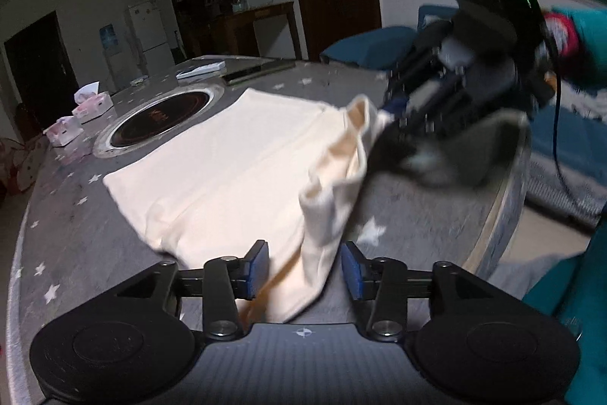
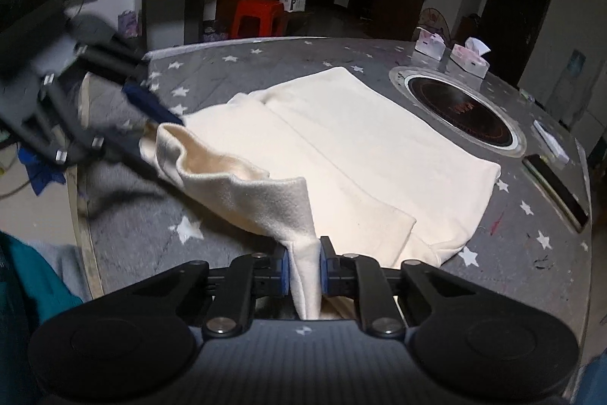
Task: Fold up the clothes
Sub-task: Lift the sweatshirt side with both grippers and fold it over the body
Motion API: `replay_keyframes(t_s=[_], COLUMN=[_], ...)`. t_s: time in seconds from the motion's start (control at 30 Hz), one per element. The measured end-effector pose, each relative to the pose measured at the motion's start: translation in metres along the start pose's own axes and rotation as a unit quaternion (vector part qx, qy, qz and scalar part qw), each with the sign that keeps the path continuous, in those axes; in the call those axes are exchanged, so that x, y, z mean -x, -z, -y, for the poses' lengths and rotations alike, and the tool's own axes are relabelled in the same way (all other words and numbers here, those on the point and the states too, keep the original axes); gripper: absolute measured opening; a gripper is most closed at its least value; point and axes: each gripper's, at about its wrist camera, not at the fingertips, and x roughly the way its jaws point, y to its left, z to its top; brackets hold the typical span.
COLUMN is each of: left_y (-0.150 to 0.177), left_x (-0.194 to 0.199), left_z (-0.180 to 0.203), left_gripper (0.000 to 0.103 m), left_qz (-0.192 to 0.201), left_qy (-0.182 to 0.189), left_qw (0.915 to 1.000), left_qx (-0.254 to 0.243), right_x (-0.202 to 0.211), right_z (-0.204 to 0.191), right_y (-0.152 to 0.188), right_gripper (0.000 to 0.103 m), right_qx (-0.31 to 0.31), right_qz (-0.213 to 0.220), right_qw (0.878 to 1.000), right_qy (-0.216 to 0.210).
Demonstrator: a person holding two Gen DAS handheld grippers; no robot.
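In the right wrist view, the right claw pinches a bunched corner of the cream garment between its blue pads, the cloth rising in a lifted ridge from the jaws. In the left wrist view, the left claw stands wide, its pads apart on either side of a hanging fold of the same garment; the cloth passes between them without being squeezed. Beyond the raised edge, the rest of the garment lies flat and partly folded on the grey star-patterned surface, a straight crease running along its length. Past it, a round dark cooktop is set into the surface, just beside the garment's far edge. Two tissue boxes sit near the far rim, and a dark flat phone lies close to the edge on the right. Farther back, a red plastic stool stands on the floor before dark shelves.
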Motion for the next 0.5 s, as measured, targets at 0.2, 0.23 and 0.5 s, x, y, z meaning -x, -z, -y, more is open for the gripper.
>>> replay_keyframes(t_s=[0.2,0.23,0.5], left_y=[0.010,0.011,0.007], left_x=[-0.004,-0.004,0.005], left_z=[0.001,0.001,-0.014], left_gripper=[0.046,0.040,0.004], left_qz=[-0.011,-0.009,0.006], left_qy=[-0.017,-0.016,0.007], left_qw=[0.9994,0.9993,0.9999], left_qx=[-0.028,-0.033,0.007], right_x=[0.003,0.003,0.010], right_z=[0.004,0.004,-0.002], right_y=[-0.006,-0.006,-0.003], right_gripper=[0.013,0.012,0.007], right_qx=[-0.014,-0.016,-0.018], right_qz=[0.004,0.005,0.011], right_qw=[1.000,1.000,1.000], right_qy=[0.007,0.009,0.015])
